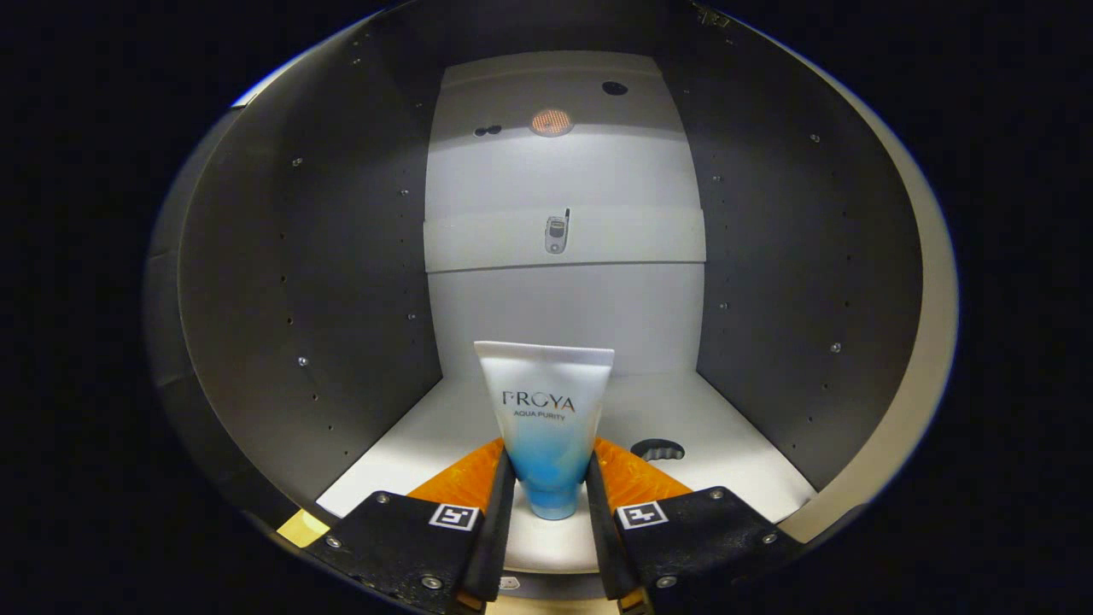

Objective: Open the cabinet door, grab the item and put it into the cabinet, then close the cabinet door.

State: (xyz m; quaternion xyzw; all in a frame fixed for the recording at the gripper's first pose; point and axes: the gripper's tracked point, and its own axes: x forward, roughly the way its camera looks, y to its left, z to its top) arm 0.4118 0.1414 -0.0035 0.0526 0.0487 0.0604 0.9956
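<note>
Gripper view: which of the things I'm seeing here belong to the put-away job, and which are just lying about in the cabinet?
Part of the job:
- tube, standing cap-down on the cabinet floor
- gripper, fingers on either side of the tube's lower end, seemingly pressing it
- cabinet, its dark side walls around the gripper

Just lying about:
- small phone on the back shelf

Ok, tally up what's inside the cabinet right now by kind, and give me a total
Cosmetic tube, upright, cap down, held between the gripper jaws: 1
Small flip phone on the shelf above: 1
Total: 2
</note>
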